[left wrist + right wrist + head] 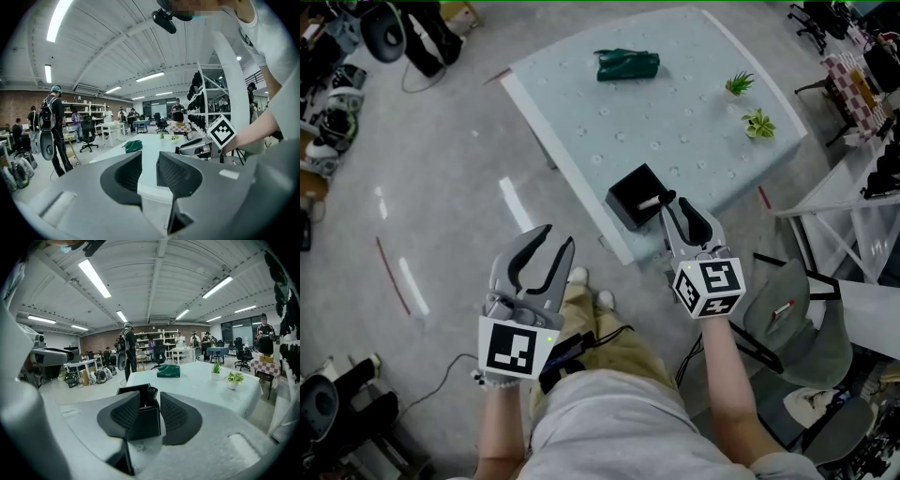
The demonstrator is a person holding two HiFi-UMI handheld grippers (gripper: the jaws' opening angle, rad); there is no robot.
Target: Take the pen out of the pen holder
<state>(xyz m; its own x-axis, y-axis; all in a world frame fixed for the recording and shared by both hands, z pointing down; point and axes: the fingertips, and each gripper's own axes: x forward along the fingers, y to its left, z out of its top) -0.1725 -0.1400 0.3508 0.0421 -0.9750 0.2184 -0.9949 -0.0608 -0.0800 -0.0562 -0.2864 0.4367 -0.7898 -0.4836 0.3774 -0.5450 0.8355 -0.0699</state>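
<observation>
Right gripper (675, 202) jaws apart around the pen (151, 392) in the pen holder (628, 192), seemingly without contact; left gripper (558, 236) released, empty.

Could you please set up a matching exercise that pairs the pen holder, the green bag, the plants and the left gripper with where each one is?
Things:
1. pen holder
2. green bag
3. plants
4. left gripper

Places (head view):
A. over the floor, off the table
B. near corner of the table
C. far end of the table
D. right side of the table

Pairs: 1-B, 2-C, 3-D, 4-A
</observation>
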